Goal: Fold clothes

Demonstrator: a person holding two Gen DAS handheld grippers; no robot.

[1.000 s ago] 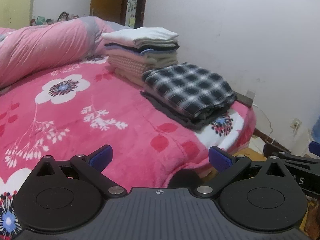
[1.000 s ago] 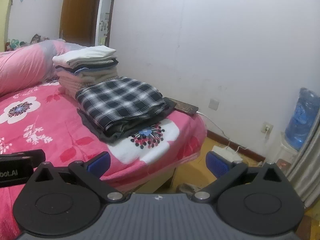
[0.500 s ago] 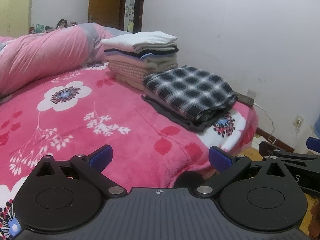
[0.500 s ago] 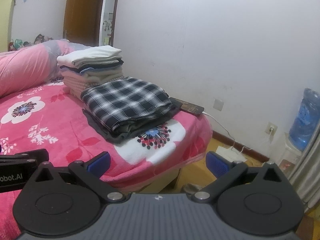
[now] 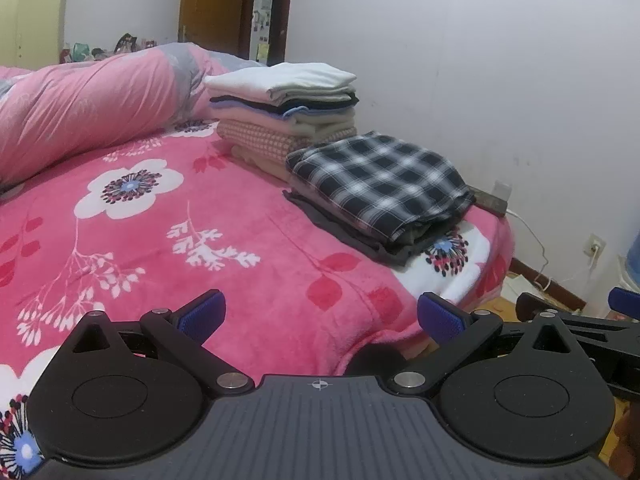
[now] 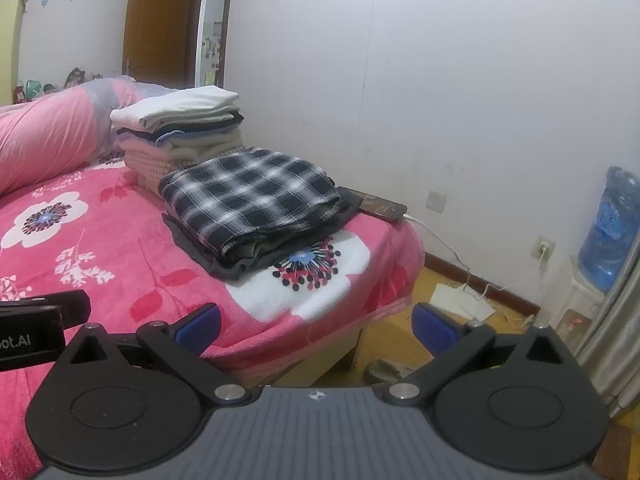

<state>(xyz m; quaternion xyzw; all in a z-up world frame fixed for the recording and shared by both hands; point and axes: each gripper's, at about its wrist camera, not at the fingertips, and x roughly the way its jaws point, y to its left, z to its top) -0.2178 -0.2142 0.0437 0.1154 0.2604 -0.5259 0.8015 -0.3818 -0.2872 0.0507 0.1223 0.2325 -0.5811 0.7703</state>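
Bed (image 5: 240, 264), folded plaid garment (image 5: 380, 184) lengthwise wallward

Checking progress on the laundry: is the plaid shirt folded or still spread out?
Folded. The plaid shirt lies as a neat rectangle with layered edges, on top of a dark garment on the bed.

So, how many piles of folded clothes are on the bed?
2. The tall pile stands further back, white piece on top. The low pile, plaid piece on top, lies in front of it near the bed corner. Others may be out of view.
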